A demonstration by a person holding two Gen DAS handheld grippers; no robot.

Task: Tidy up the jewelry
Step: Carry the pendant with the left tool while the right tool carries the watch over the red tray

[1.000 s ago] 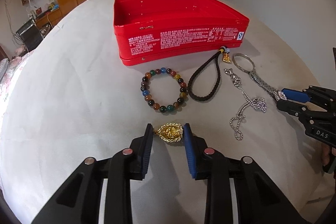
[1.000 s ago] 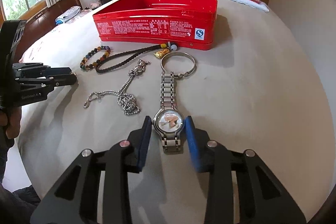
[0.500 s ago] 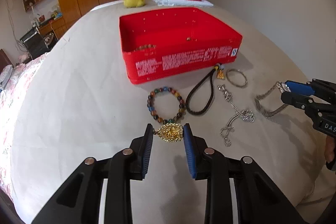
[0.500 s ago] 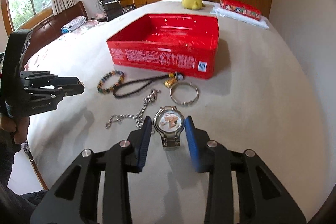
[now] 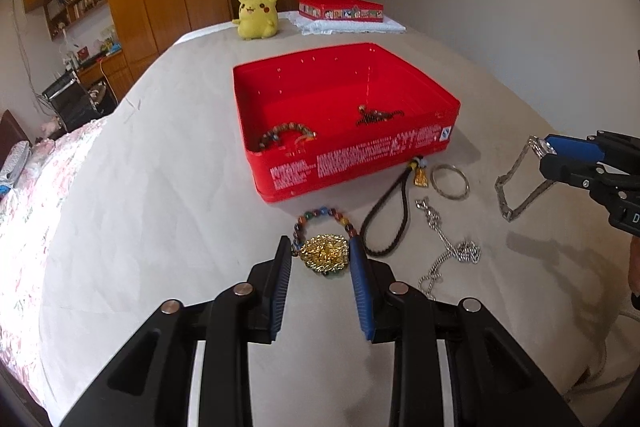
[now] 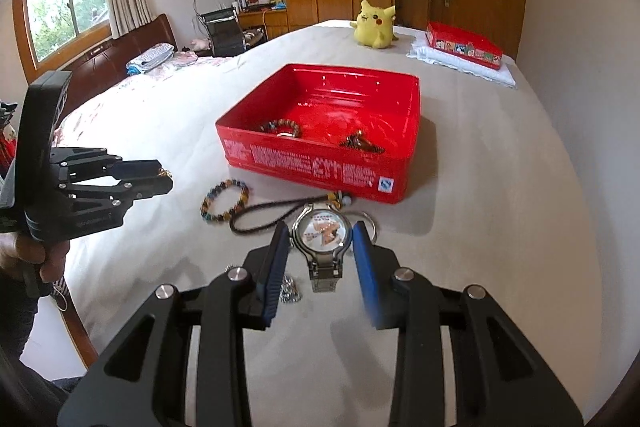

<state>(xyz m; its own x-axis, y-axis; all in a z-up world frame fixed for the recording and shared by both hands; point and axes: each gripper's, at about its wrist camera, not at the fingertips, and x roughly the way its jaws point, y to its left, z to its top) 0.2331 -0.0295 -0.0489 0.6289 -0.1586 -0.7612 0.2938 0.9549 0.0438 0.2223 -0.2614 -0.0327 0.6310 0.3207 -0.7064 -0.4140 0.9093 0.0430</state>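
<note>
The left claw (image 5: 320, 259) is closed on a gold filigree pendant (image 5: 323, 252), held clear of the pale bed sheet (image 5: 160, 187), and the right claw (image 6: 320, 247) is closed on the round case of a silver metal-band wristwatch (image 6: 323, 231), whose band hangs down loose below the claw in the left view. What the coming move most likely turns on is where the open red rectangular tin box (image 5: 352, 163) lies: straight ahead and farther away from both claws, with its printed near wall facing them and its long side running left to right. From the left claw the box sits ahead and slightly right; from the right claw it sits ahead and slightly left. Neither looks clearly nearer. Each load must rise over that near wall before release. Already inside are a brown beaded bracelet (image 5: 286, 135) at the near left and a dark tangled piece (image 5: 376, 115) toward the right, so the middle floor seems the freest spot. A multicoloured bead bracelet (image 6: 225, 199), a dark braided cord loop (image 5: 386, 219), a silver bangle ring (image 5: 450, 181) and a silver chain (image 5: 448, 255) lie on the sheet between the claws and the box.
</note>
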